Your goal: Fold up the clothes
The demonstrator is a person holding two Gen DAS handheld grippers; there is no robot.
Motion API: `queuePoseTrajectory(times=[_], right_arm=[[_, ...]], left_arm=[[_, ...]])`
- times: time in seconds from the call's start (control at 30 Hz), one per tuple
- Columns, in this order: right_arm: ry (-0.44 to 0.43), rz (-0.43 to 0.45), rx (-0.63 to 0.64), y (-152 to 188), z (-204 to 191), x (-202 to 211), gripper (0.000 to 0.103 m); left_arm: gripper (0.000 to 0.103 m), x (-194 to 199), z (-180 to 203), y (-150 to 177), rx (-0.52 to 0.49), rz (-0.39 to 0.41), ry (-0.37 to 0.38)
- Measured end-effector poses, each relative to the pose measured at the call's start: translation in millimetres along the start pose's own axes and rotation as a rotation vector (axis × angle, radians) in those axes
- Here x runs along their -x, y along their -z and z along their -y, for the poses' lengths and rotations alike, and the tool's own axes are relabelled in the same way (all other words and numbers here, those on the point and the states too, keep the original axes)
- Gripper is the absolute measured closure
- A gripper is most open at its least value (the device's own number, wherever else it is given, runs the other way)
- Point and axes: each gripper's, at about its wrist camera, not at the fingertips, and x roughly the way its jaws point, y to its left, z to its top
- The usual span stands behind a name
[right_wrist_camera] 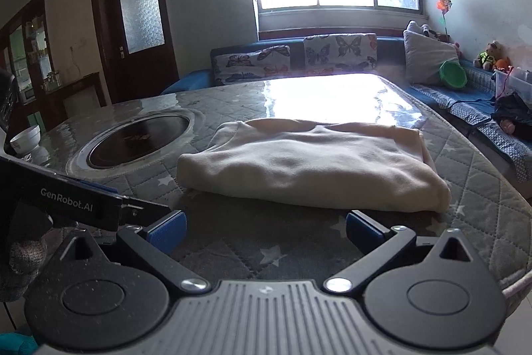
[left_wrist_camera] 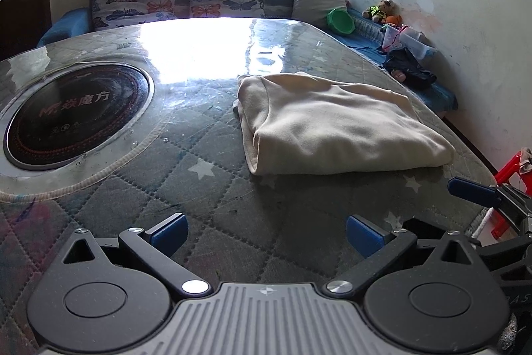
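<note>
Cream garment folded flat on counter, ahead of fingers | left gripper wide open, empty | right gripper likewise | fold looks complete.

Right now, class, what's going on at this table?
A person holds two grippers over a quilted table. A cream garment lies folded into a neat bundle beside a round cooktop. The left gripper and right gripper are both open, empty, and short of the garment. The folding looks done or nearly so.
</note>
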Motion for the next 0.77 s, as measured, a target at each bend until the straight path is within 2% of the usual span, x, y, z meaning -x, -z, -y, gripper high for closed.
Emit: queuePoseTrajectory(times=[0.37, 0.77], right_arm=[[0.018, 0.000, 0.021, -2.3, -2.0, -1.4, 0.000], [0.039, -0.006, 0.000, 2.1, 0.0, -2.1, 0.000]], left_arm=[[0.000, -4.7, 2.3, -1.2, -0.019, -0.014, -0.026], [0.000, -6.2, 8.4, 3.5, -0.028, -0.023, -0.018]])
